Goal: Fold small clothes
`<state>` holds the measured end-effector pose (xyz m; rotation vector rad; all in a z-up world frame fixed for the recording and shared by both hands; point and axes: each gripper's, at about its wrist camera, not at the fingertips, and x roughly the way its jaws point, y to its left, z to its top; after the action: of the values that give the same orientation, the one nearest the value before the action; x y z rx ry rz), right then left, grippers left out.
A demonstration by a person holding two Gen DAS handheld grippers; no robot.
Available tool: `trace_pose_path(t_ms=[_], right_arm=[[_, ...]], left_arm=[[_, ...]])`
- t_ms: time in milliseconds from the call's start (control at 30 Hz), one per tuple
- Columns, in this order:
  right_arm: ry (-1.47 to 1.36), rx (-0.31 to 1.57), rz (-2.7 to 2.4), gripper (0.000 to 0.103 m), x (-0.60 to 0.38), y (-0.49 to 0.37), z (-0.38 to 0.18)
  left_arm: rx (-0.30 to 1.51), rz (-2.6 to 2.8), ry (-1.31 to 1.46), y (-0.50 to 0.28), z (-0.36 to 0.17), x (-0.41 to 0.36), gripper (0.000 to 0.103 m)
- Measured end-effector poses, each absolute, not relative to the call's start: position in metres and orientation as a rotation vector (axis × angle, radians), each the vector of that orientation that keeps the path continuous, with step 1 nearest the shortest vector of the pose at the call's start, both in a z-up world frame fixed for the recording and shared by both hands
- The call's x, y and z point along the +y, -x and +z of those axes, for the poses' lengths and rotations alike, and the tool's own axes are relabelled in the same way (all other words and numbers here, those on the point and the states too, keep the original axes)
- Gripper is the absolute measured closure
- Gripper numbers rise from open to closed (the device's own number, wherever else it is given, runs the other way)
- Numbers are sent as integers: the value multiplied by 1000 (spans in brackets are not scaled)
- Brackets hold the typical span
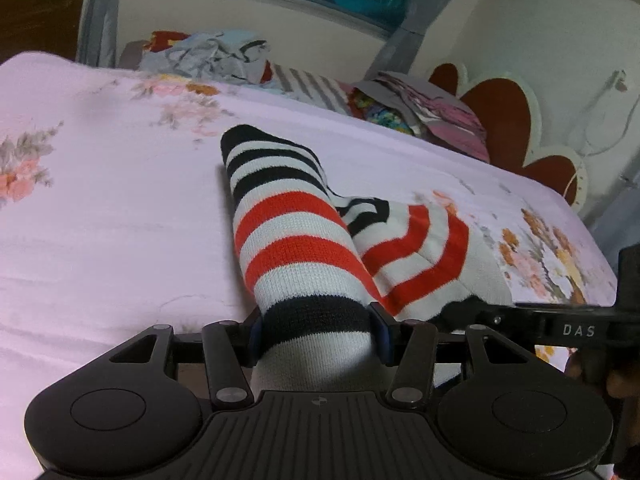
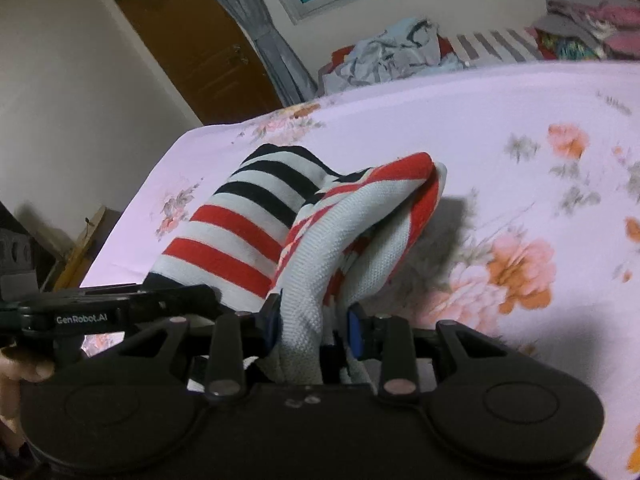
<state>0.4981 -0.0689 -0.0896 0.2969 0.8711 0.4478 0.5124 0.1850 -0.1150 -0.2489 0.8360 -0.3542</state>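
**Both grippers holding the striped garment over the bed**

Nearest me, L gripper pinches a striped sleeve or leg of the striped garment at its black band. R gripper clamps a bunched white edge beside it. Two grips keep the cloth spread, I reckon, for laying flat. Beyond, it droops onto the floral sheet; clothes pile lies far back.

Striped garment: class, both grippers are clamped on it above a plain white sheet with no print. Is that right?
One detail is wrong. The sheet is pink with a flower print, not plain white; the right wrist view shows it clearly. The rest stands: the left gripper and right gripper are both clamped on the striped garment.
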Motion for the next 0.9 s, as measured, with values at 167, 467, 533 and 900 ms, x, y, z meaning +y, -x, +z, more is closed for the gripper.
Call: trace_pose_path(t_ms=[167,467,533,900], right_arm=[[-388,960,361,65,-91,-504,-135],[-304,902,292,62,-89,-490,-107],[-226,798,267,61,-87,-487,-82],[-50,940,228,86,-57,-531,-101]], left_arm=[[839,-210,92,-512,-145,178,5],[764,-234,165,-498,-132,194,25],[705,-254,132,-497,-115,195,42],[825,-348,46,-542,-126,166,64]])
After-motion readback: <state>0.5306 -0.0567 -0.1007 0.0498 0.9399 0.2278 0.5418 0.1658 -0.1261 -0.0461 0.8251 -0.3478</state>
